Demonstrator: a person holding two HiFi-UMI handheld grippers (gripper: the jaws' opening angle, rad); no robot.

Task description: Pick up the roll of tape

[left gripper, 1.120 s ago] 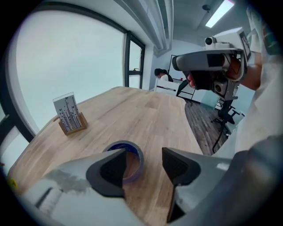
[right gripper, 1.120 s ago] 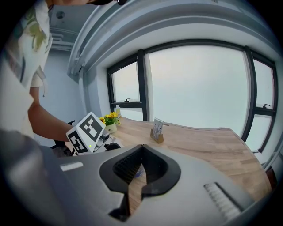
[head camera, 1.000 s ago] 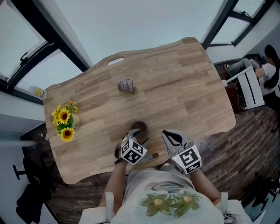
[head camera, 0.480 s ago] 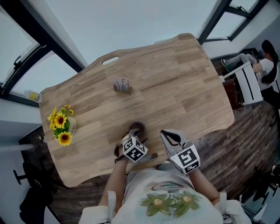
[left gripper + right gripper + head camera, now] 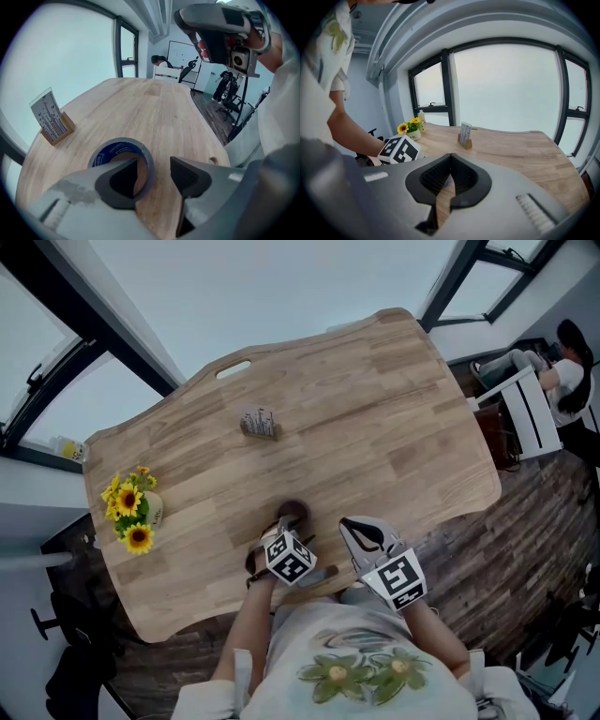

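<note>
The wooden table fills my head view. Over its 6 o'clock edge my right gripper is closed on nothing. At its 9 o'clock my left gripper, jaws apart and just closing slightly, straddles one wall of the roll of tape, which lies flat there.
</note>
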